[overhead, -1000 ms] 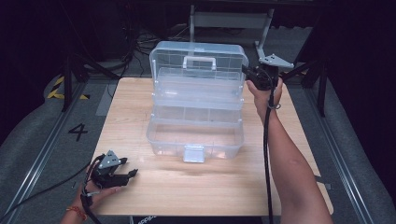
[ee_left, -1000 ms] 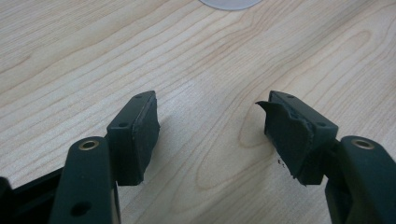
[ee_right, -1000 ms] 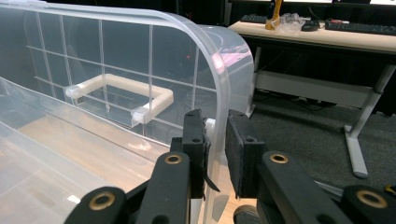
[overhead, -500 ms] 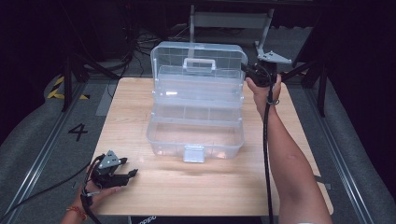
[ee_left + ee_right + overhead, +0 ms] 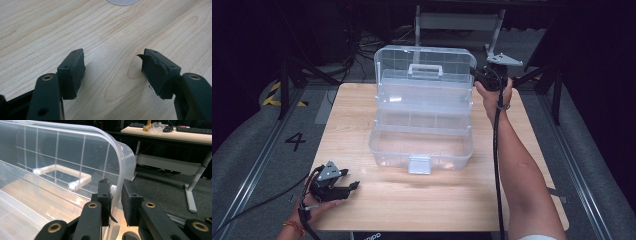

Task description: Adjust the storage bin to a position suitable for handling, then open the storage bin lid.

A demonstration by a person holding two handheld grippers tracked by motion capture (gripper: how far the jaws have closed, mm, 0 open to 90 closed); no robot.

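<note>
**Lid held upright at the far edge of the table**

We have the clear plastic toolbox (image 5: 422, 125) standing open in the middle of the table (image 5: 362, 105), its front latch facing the near edge and its lid (image 5: 424, 67) raised at the far side, white handle (image 5: 425, 70) showing through it. Our right gripper (image 5: 115, 195) is clamped on the lid's right-hand rim, one pad inside the wall and one outside, as the right gripper view shows; in the high view the same gripper (image 5: 479, 77) sits at the lid's upper right corner. Our left gripper (image 5: 352, 186) rests near the table's near left corner, well apart from the box, its jaws spread with nothing between them and bare wood under the pads (image 5: 75, 72)

We judge the step in hand to be swinging the lid on its hinge, though whether it is going up or coming down we cannot tell. The next move calls for keeping the pinch firm on the thin rim and following the hinge's arc, since a straight pull could drag or tip the light box; the left gripper could steady the base
</note>
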